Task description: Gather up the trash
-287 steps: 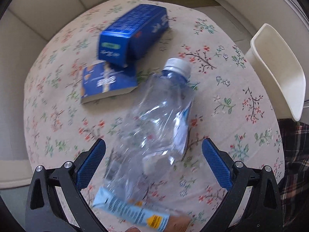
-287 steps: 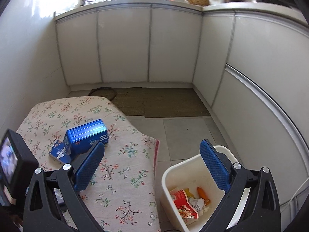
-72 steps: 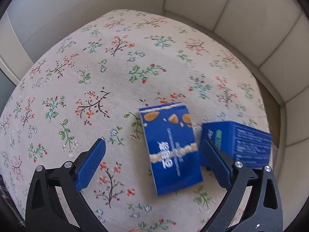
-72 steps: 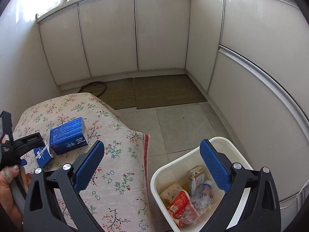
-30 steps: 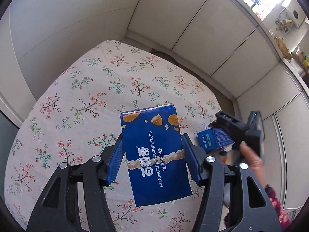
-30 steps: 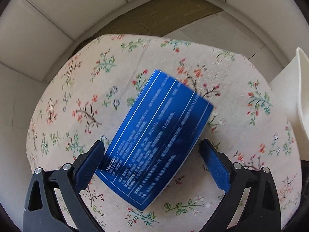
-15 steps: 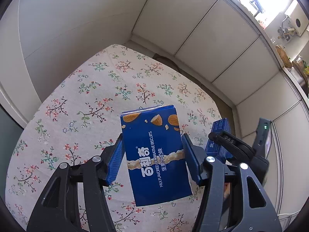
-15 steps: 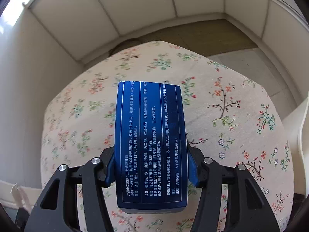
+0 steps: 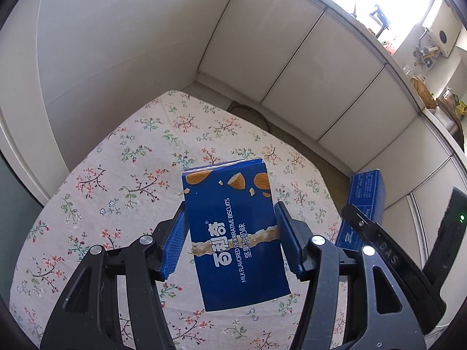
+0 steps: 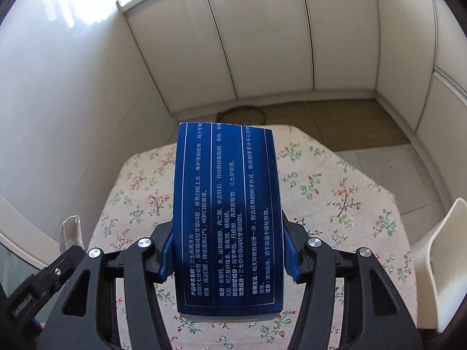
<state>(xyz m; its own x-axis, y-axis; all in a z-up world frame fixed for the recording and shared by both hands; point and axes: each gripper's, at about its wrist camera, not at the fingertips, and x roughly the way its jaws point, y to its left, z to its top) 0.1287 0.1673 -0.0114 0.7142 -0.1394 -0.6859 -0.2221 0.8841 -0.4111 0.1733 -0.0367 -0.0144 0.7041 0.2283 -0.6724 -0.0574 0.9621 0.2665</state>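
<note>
Biscuit box (image 9: pixel 233 233) sits clamped between the blue pads of the left gripper (image 9: pixel 230 243), jaws closed onto its two long edges; the printed almond face looks up at the camera and the box hangs clear above the floral tablecloth (image 9: pixel 122 180). To its right in the same view, a second blue carton shows partly behind the black frame of the other tool.

That carton is the toothpaste box (image 10: pixel 227 218), pinched at its sides by the right gripper (image 10: pixel 227 255), jaws drawn in tight against it. Its dark blue back panel with white text faces the camera, its long axis pointing away along the fingers, and it too is held off the tablecloth (image 10: pixel 335 192).

White bin (image 10: pixel 440 262) stands at the right edge of the right wrist view, just beyond the table's edge; only its rim and outer wall show, its contents hidden. White cabinets (image 10: pixel 262 38) line the far walls, with a brown mat (image 10: pixel 344 122) on the floor in front of them.
</note>
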